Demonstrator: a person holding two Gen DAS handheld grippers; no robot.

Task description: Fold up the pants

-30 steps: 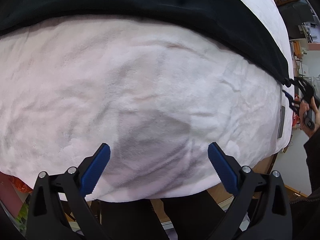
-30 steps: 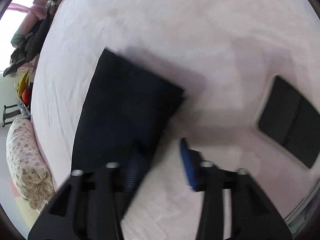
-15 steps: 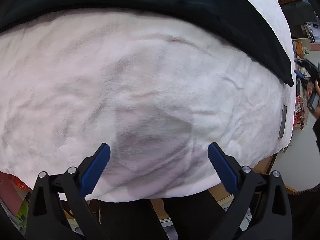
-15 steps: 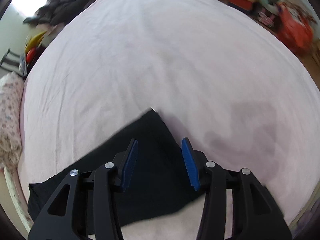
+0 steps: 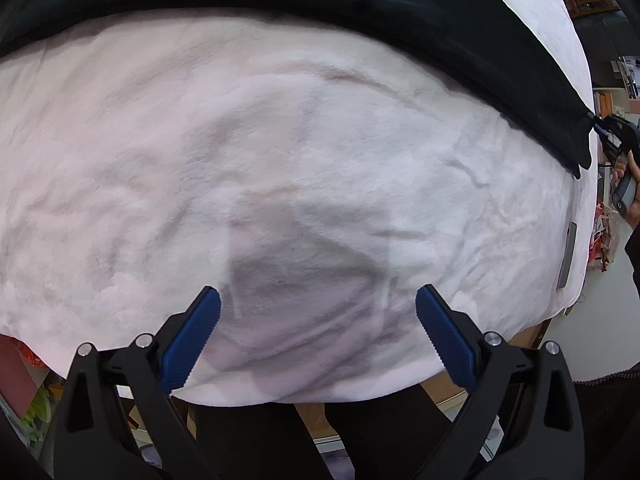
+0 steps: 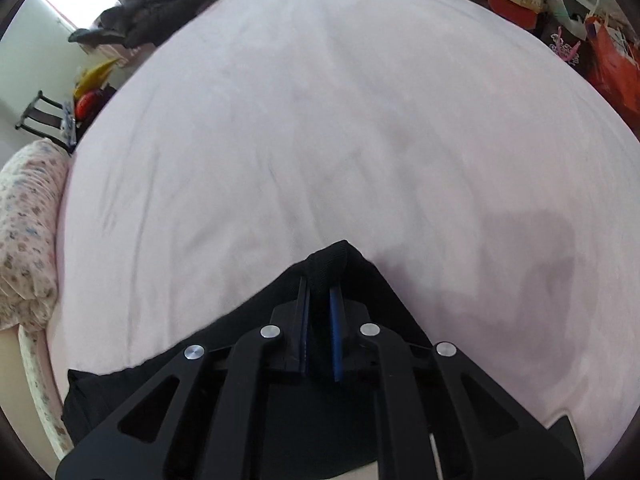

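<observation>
While the right hand-held gripper [image 6: 319,312] pinches a corner of the black pants [image 6: 340,264] between its blue pads [image 6: 335,320], the fabric bunches up into a small peak just past the fingertips. Its jaws stand narrow, pressed onto the cloth from both sides. From that pinched corner the pants spread back under the gripper and run off toward the left edge of the bed [image 6: 320,120], lying dark against the pale pink cover. Over at the bed's left side sits a floral pillow [image 6: 24,216], and beyond the far edge there are orange bags [image 6: 612,64] and a heap of dark clothing [image 6: 160,20].

From the left wrist view, the left hand-held gripper [image 5: 318,316] hovers with its jaws spread wide, nothing between them, above bare fluffy cover near the bed's near edge [image 5: 280,392]. Its shadow falls on the blanket just ahead of the blue fingertips [image 5: 200,320]. Here the pants [image 5: 360,4] stretch as a long black band across the far part of the bed, well apart from this gripper, ending in a corner at the right edge. Just beside that corner the other gripper [image 5: 618,132] shows, small, in the person's hand [image 5: 630,172].
</observation>
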